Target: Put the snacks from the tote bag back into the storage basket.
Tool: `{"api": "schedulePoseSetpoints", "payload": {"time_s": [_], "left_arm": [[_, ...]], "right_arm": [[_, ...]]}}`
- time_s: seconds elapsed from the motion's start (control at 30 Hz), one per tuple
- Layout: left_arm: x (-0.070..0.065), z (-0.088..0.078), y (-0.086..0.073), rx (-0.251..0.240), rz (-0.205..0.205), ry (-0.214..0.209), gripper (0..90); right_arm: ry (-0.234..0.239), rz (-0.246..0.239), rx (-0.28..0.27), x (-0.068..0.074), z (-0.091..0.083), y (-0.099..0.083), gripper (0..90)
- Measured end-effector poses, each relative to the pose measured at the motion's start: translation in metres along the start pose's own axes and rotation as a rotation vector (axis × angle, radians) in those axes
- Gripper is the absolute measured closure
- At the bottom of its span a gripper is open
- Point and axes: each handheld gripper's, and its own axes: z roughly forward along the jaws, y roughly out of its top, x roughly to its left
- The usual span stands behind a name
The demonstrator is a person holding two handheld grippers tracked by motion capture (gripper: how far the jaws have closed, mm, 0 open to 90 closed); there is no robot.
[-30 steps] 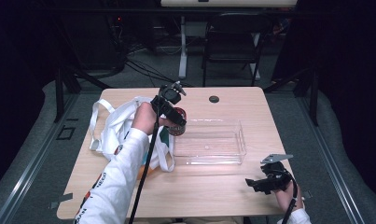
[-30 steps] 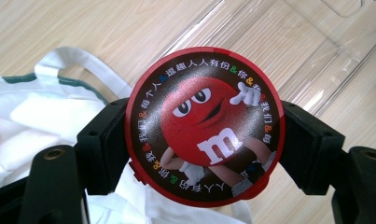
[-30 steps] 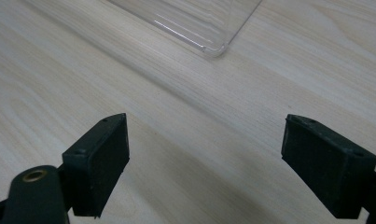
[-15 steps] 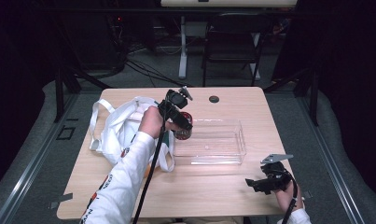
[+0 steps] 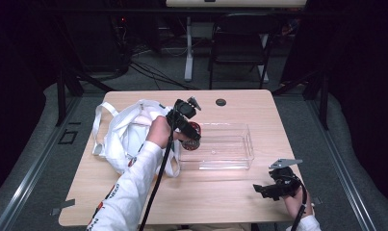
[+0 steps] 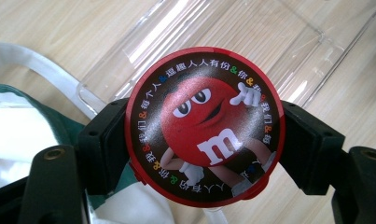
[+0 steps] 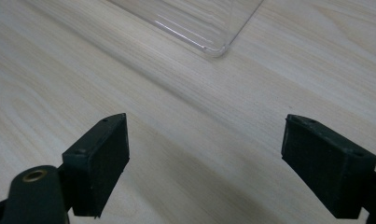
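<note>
At frame centre, the left gripper (image 5: 186,126) pinches a round red candy tin (image 6: 204,126) between its jaws, just over the left end of the clear plastic tray (image 5: 230,149). Beside it lies the white cloth bag (image 5: 126,134). The right gripper (image 5: 273,187), jaws spread and empty, rests on the table (image 5: 220,202) at lower right, farther from the tray.

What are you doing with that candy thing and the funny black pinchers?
A person holds a two-jaw gripper in each hand at a wooden table. The left gripper is clamped on a round red M&M's tin, holding it at the near-left end of a clear plastic tray, next to a white cloth bag. The right gripper is open above bare table near the tray's corner.
</note>
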Motion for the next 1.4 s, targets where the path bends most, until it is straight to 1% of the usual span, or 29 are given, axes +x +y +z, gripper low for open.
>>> {"api": "schedulePoseSetpoints", "payload": {"time_s": [0.1,0.2,0.23,0.37,0.57,0.63,0.67,0.8,0.83,0.9,1.07,1.13,1.37,1.4], "left_arm": [[-0.001,0.005,-0.002,0.005,0.0,0.0,25.8],[-0.001,0.01,-0.003,0.005,0.0,-0.01,25.8],[-0.002,0.011,-0.003,0.016,0.001,-0.011,25.8],[-0.004,0.017,-0.003,0.02,0.009,-0.022,25.8],[-0.004,0.027,-0.007,0.028,0.002,-0.029,25.8],[-0.004,0.032,-0.009,0.026,-0.001,-0.023,25.8],[-0.004,0.034,-0.01,0.033,-0.002,-0.019,25.8],[-0.004,0.044,-0.013,0.044,0.0,-0.027,25.8],[-0.003,0.046,-0.013,0.053,0.004,-0.028,25.8],[-0.003,0.05,-0.014,0.058,0.0,-0.031,25.8],[-0.005,0.061,-0.016,0.092,0.012,-0.005,25.8],[-0.005,0.064,-0.016,0.108,0.026,-0.005,25.8],[-0.007,0.072,-0.017,0.121,0.032,0.014,25.8],[-0.006,0.072,-0.017,0.119,0.025,0.01,25.8]], "right_arm": [[0.005,0.002,0.004,0.0,0.0,0.0,14.8],[0.004,0.003,0.0,0.0,0.0,0.0,14.8],[0.004,0.003,0.0,0.0,0.0,0.0,14.8],[0.005,0.003,0.0,0.0,0.0,0.0,14.8],[0.004,0.0,0.004,0.0,0.0,0.0,14.8],[0.003,0.0,0.004,0.0,0.0,0.0,14.8],[0.005,0.003,0.001,0.0,0.0,0.0,14.8],[0.004,0.001,0.004,0.0,0.001,0.0,14.8],[0.003,0.001,0.004,0.0,0.001,0.0,14.8],[0.004,0.002,0.004,0.0,0.001,0.0,14.8],[0.004,0.0,0.003,0.0,0.0,0.0,14.8],[0.004,0.002,0.003,0.0,0.0,0.0,14.8],[-0.004,0.002,-0.001,0.001,0.0,0.0,14.8],[-0.001,0.002,-0.001,0.001,0.0,0.0,14.8]]}}
